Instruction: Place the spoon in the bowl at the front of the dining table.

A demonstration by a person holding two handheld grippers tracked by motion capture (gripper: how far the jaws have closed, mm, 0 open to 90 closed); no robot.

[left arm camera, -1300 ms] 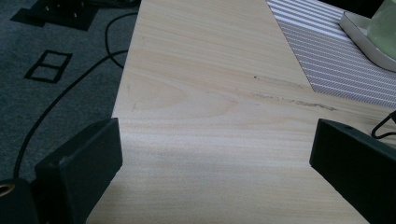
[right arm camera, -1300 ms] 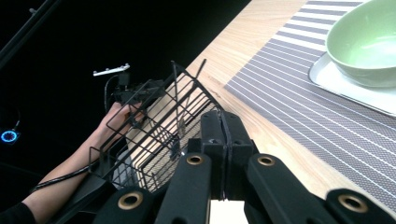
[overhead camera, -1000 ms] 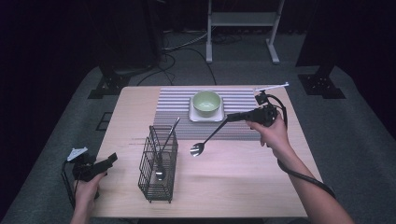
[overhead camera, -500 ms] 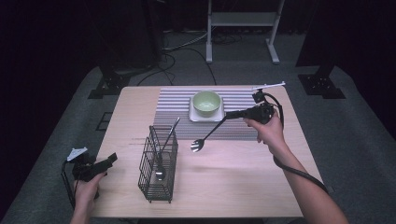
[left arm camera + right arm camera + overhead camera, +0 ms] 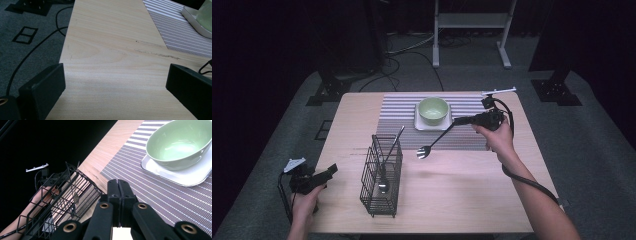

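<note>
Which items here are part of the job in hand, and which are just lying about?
In the job:
- fork, clamped in the right tongs
- wire cutlery basket, holding one utensil
- striped placemat, under the fork

Lying about:
- green bowl on its white tray
- left tongs, open at the table edge

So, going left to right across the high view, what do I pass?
Left gripper → black wire basket → fork, its head hanging over the table → right gripper shut on its handle.
</note>
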